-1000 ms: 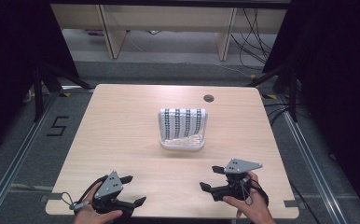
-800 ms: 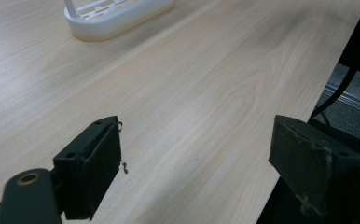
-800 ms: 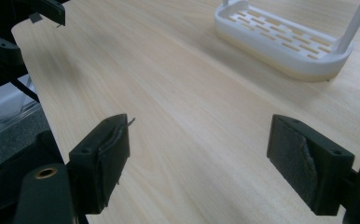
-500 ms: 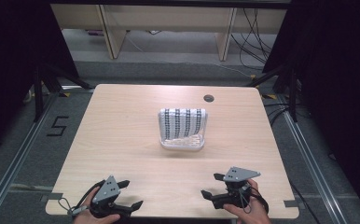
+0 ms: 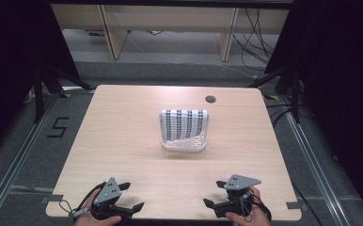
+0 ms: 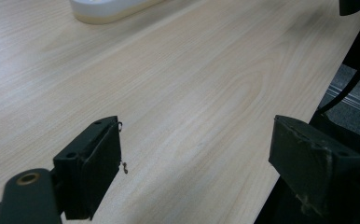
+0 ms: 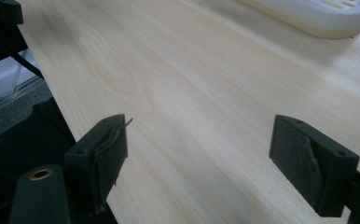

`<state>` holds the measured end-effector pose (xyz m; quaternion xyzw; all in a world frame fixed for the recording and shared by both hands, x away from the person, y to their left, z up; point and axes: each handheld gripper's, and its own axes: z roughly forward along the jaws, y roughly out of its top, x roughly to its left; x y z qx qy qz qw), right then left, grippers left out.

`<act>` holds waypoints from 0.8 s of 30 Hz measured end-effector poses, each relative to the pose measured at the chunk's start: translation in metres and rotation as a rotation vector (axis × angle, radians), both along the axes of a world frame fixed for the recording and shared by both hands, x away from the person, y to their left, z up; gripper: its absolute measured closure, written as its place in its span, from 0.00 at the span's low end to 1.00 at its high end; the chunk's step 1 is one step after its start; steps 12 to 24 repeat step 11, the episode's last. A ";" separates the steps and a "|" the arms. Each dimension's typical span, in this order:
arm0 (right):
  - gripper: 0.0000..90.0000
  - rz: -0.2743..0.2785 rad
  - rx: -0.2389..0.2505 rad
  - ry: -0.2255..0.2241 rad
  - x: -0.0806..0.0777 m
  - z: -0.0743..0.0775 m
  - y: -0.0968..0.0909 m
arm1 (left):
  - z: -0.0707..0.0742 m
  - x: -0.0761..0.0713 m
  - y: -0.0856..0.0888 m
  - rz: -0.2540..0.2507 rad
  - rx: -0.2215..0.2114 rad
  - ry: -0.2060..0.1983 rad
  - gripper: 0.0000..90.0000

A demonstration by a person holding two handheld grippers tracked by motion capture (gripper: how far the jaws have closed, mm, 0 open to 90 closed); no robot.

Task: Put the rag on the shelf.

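**High view: 2 open claws wait at the near edge of a desk, a white tray at its centre**

High view looks down on a pale wooden desk (image 5: 123, 136). At its middle sits a white tray (image 5: 183, 143) with a black-and-white patterned panel (image 5: 184, 123) standing at its far side; what it is made of cannot be told. Left claw (image 5: 133, 207) and right claw (image 5: 209, 204) hover at the near edge, well apart from the tray, each with jaws spread wide and holding nothing.

Left gripper view shows the tray's rounded white rim (image 6: 108, 9) far ahead. Right gripper view shows the same rim (image 7: 318, 16) with slots.

Judging by looks, the tray seems light, stiff and smooth plastic, possibly slippery; its rim seems the best place to grip.

A small round hole (image 5: 210, 99) lies near the desk's far edge. Nothing stands between claws and tray.
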<state>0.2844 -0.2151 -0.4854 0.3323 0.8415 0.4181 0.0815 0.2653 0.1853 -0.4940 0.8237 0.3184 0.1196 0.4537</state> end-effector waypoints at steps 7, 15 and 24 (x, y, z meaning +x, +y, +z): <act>0.23 0.010 0.008 0.011 0.002 -0.001 -0.001 | -0.002 0.001 -0.001 0.003 -0.009 -0.004 0.18; 0.22 0.001 -0.003 -0.004 0.003 -0.002 -0.002 | -0.004 0.002 -0.001 0.004 0.007 -0.003 0.18; 0.22 0.001 -0.003 -0.004 0.003 -0.002 -0.002 | -0.004 0.002 -0.001 0.004 0.007 -0.003 0.18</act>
